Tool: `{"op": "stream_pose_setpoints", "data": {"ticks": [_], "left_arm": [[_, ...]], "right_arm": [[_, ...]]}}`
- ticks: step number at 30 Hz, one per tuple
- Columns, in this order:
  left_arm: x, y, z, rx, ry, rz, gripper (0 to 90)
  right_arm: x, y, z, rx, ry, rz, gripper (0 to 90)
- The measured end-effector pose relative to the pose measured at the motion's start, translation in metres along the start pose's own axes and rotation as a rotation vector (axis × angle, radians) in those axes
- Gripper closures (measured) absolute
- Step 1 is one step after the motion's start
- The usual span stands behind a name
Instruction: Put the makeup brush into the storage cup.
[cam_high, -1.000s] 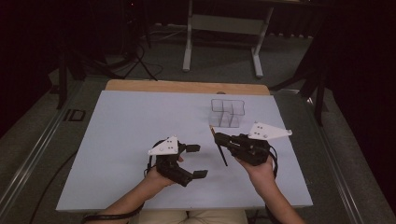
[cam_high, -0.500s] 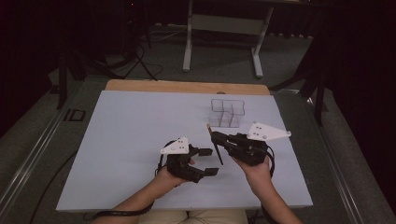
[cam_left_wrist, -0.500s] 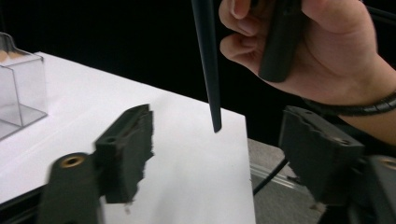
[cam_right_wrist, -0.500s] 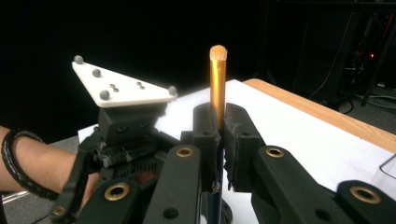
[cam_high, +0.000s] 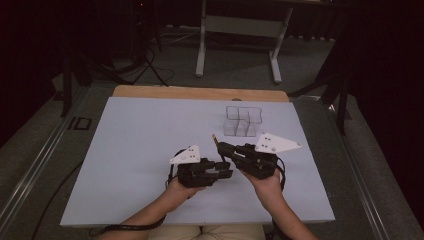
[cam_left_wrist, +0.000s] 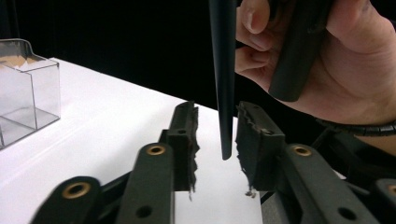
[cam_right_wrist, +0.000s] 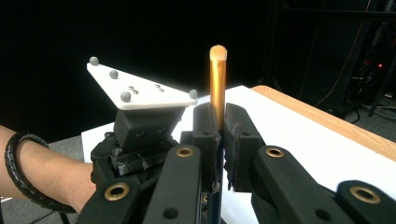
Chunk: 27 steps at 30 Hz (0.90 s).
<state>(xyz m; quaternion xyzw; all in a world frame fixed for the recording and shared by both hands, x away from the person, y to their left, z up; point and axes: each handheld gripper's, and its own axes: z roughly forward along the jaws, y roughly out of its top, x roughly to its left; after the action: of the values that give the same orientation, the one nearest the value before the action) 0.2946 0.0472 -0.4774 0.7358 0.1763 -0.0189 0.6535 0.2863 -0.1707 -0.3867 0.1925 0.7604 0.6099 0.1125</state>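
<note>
- The brush (cam_right_wrist: 217, 84), a slim black handle with a gold ferrule and a pale tip, is pinched in the right tongs (cam_right_wrist: 219, 135) above the near middle of the counter (cam_high: 135, 145); its dark tail end hangs between the pads of the left tongs (cam_left_wrist: 215, 140).
- The left tongs have just been closing around that tail, yet a gap shows on both sides (so they are spread, not pressing).
- Risk, as I judge it: the pads catch only the narrow end of the handle, so a close that lands off-centre could knock the brush askew or let it slip.
- If the right tongs let go before the left ones bite, the brush would likely drop onto the counter.
- A twist between the two hands might lever the handle out of one grip.
- The clear organizer (cam_high: 243, 121) stands beyond the hands, well apart.
- Against a second ago: the left tongs have come in from wide open to beside the right tongs; the right hand has barely shifted.
</note>
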Motion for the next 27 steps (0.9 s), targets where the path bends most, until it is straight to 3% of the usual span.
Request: {"op": "stream_pose_setpoints", "data": {"ticks": [7,17,27], "left_arm": [[0.0019,-0.0018,0.001,0.036,-0.016,0.0,83.3],[0.004,-0.0031,-0.0011,0.069,-0.001,-0.017,85.9],[0.0017,0.0025,-0.0071,0.128,-0.007,0.03,86.4]], "right_arm": [[0.001,-0.0036,0.0026,0.013,-0.004,-0.003,84.0],[0.0018,-0.0063,-0.0005,0.016,-0.011,-0.018,84.0],[0.0012,-0.0077,-0.0046,0.005,0.027,-0.01,83.8]]}}
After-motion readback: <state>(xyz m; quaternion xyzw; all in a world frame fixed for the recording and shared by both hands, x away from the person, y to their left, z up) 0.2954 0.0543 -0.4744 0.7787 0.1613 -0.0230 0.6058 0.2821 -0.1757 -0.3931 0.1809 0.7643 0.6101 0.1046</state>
